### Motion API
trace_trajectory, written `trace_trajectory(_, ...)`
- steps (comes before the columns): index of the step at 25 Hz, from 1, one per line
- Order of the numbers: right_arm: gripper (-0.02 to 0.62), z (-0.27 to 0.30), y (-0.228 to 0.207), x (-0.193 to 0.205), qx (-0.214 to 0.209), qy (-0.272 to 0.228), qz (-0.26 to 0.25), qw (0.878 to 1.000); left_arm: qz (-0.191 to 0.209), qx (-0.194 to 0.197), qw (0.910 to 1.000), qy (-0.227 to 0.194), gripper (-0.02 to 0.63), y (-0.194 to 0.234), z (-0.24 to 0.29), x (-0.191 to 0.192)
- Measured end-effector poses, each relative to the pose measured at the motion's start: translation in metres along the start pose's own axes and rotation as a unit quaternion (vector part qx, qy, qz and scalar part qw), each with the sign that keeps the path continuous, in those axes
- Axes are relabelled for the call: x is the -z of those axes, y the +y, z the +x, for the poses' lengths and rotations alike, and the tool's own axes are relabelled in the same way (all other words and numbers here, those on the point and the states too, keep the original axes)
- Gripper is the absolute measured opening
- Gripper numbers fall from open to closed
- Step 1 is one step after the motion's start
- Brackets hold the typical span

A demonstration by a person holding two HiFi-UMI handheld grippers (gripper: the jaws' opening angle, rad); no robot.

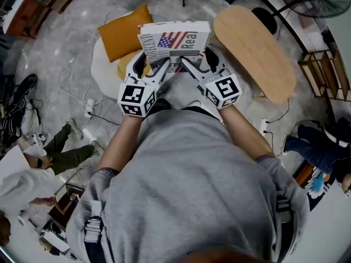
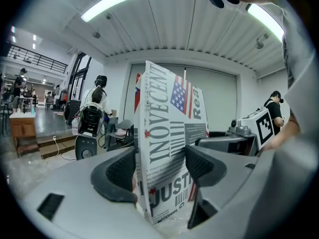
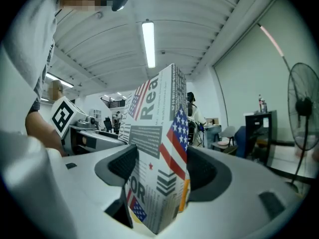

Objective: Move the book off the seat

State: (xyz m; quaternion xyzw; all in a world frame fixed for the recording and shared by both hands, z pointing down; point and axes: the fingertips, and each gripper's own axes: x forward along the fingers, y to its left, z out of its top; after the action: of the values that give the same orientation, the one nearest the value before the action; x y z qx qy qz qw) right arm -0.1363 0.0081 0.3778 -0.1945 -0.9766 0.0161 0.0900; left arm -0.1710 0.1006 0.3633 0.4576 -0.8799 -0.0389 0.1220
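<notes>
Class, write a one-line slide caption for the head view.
Left gripper and right gripper together hold a thick white newsprint-patterned book with a flag print above an orange cushion.

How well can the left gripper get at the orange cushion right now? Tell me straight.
Probably not yet. The left gripper is shut on the book, which the right gripper also clamps, so its jaws are full. The orange cushion lies open on the white seat beyond; set the book down first.

Left tongs (image 1: 154,64) and right tongs (image 1: 198,63) both clamped.
</notes>
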Motion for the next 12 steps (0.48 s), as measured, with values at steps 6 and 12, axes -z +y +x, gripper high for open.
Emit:
trace_trajectory(6, 0.328, -0.035, -0.031, 0.003, 0.053, 0.000, 0.008, 0.999, 0.010, 0.053, 0.9985, 0.008, 0.330, -0.036, 0.031, 0.001)
trace_trajectory(12, 0.328, -0.119, -0.098, 0.009, 0.122, -0.012, 0.022, 0.992, 0.032, 0.119, 0.9920, 0.026, 0.330, -0.127, 0.092, 0.003)
